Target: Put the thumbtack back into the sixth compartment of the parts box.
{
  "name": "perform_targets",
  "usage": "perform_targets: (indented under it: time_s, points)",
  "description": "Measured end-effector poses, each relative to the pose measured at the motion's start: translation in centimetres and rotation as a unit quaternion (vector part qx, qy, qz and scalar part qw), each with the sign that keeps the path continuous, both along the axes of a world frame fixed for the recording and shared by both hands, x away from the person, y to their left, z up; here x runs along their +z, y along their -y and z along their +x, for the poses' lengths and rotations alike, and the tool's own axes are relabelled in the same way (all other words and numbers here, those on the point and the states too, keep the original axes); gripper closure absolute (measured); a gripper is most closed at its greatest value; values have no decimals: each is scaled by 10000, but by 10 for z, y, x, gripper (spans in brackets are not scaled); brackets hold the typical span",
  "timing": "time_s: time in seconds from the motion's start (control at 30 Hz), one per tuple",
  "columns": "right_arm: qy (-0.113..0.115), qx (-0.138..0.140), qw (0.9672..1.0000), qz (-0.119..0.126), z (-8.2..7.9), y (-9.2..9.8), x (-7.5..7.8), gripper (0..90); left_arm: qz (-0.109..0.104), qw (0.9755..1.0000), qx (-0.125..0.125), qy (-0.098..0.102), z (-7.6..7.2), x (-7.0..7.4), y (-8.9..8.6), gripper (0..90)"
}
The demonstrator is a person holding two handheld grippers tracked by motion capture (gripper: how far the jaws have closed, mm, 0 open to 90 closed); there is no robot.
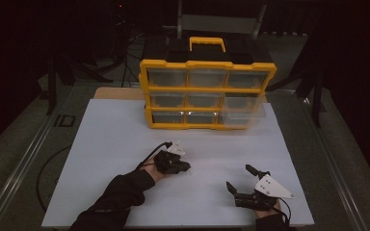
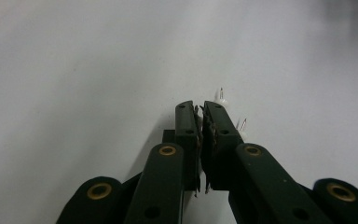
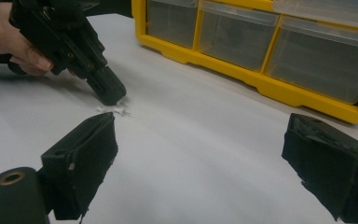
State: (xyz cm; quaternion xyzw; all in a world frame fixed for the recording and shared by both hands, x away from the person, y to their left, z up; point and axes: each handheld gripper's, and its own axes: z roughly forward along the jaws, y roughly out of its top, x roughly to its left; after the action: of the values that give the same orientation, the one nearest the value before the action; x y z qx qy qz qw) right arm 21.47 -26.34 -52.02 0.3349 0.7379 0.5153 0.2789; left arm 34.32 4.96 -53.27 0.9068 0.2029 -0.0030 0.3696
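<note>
Small white push pins (image 2: pixel 221 97) with metal points lie on the white table (image 1: pixel 125 144), just past the tips of my left gripper (image 2: pixel 199 106). Seen from the right gripper view, that left gripper (image 3: pixel 108 95) points down at the table, its tips right beside the pins (image 3: pixel 114 110). Its jaws are shut together; whether a pin is caught between the pads I cannot tell. In the high view the left gripper (image 1: pixel 185 168) is at centre front. My right gripper (image 1: pixel 238 176) rests at the front right, jaws wide open (image 3: pixel 200 130) with nothing between them.
A yellow drawer organizer (image 1: pixel 187 89) with clear drawers stands at the back centre of the table, a black handle case behind it. Its lower right drawer (image 1: pixel 243 111) is pulled out a little. The table's front edge runs just under both hands.
</note>
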Motion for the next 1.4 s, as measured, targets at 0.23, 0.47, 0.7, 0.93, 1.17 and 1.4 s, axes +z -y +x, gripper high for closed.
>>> perform_targets:
  time_s: [0.23, 0.47, 0.7, 0.93, 1.17, 1.4]
  points:
    - [6, -16, 10000, 12, 0, 1, 0, 96, -106, 9999, -5, 21, 1, 11, -1, 865]
    - [42, -11, 10000, 7, 0, 1, 0, 95, -216, 9996, -93, 124, 1, 28, -2, 865]
    - [32, -5, 10000, 2, 0, 1, 0, 96, -321, 9991, -178, 220, 0, 49, 1, 866]
    - [12, -11, 10000, -3, 1, 2, -1, 95, -431, 9981, -287, 320, 3, 70, 5, 865]
    - [-21, -8, 10000, 5, 1, 3, -1, 95, -493, 9973, -356, 411, 7, 91, 8, 866]
    - [-6, -14, 10000, -6, 1, 3, -1, 96, -647, 9960, -448, 427, 11, 109, 10, 865]
